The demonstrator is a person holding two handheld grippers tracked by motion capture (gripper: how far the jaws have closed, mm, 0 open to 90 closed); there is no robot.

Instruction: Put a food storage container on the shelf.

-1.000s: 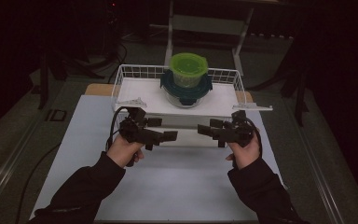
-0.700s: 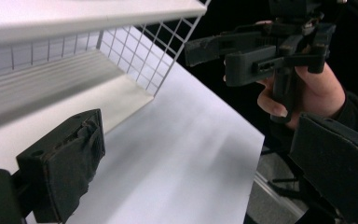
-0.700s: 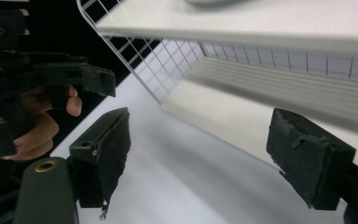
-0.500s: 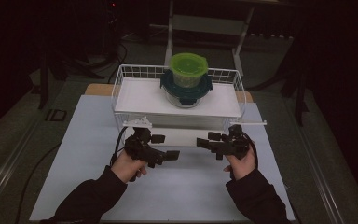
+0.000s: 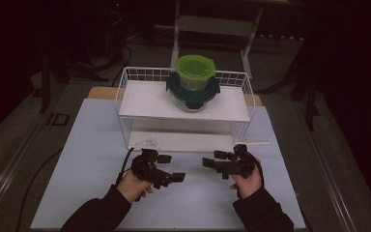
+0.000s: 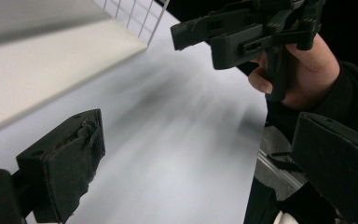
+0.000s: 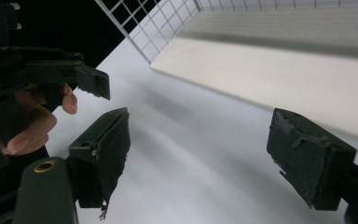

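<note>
On the counter (image 5: 92, 159), a pale, matte white sheet is covering the top, and a dark room with black stands and cables is lying around it. At twelve o'clock on the sheet a white wire rack (image 5: 125, 92) is standing, with a flat white shelf board inside it. On that board a round clear container with a dark teal lid (image 5: 193, 92) is sitting, and a smaller round green-lidded tub (image 5: 195, 70) is resting on top of it. At seven o'clock the left hand-held gripper (image 5: 178, 178), black and blocky, is hovering low over the bare sheet, its jaws standing wide with nothing between them. At five o'clock the right hand-held gripper (image 5: 206, 162) is facing it, jaws also standing wide and holding nothing. Both are pointing toward each other, well apart from the containers, just in front of the rack's lower edge. Dark sleeves are covering both forearms.
</note>
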